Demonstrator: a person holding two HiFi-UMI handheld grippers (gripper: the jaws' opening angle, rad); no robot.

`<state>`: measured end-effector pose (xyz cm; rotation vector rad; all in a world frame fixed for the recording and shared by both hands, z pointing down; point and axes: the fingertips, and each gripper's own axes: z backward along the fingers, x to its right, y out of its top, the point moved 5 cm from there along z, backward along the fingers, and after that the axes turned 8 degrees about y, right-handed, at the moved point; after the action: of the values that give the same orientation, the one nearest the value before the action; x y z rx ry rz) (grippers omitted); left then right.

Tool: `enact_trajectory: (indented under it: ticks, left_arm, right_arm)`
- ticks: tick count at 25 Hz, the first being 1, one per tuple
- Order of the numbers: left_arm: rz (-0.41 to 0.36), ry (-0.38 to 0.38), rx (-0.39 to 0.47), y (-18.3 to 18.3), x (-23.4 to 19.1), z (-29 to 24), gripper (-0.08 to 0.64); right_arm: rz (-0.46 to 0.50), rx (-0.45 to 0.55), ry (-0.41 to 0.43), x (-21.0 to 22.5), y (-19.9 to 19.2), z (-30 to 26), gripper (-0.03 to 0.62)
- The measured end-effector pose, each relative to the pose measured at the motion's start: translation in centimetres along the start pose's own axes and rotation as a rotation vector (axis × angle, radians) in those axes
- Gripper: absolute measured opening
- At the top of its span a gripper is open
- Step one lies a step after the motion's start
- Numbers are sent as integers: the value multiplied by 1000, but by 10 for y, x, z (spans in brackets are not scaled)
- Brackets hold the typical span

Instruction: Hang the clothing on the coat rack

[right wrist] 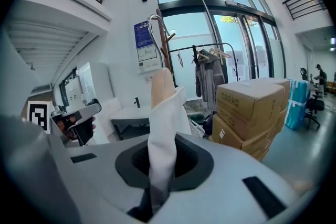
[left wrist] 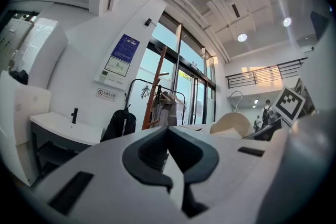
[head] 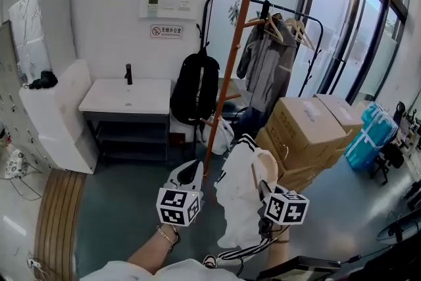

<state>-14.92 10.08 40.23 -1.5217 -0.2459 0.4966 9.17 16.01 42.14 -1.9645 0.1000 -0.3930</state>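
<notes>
Evidently caught mid-carry. Held the white garment (head: 237,201), draped on a wooden hanger (head: 268,160), low and centre in the head view, its cloth pinched in the closed jaws of the right gripper (right wrist: 157,165). Carried the left gripper (head: 189,174) just left of it, jaws seemingly together on nothing, though hard to confirm. Had not reached the coat rack (head: 230,62), mid-frame and well apart. Needed next to lift the hanger's hook onto a free upper peg. Had to mind the black backpack (head: 194,89) beside the pole, the grey coat (head: 263,69) behind, the cardboard boxes (head: 306,125) at right.
</notes>
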Motion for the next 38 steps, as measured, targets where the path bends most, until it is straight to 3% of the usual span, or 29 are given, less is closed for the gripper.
enact_trajectory:
  ticks: [15, 27, 38]
  left_arm:
    - [-13, 98, -6, -7, 32, -92, 8]
    - [-6, 174, -24, -22, 38, -139, 8]
    - [-10, 197, -40, -29, 16, -181, 8]
  right_arm:
    - [21, -58, 78, 96, 37, -54, 32]
    - [36, -91, 143, 138, 58, -95, 32]
    - [15, -109, 134, 164, 67, -143, 32]
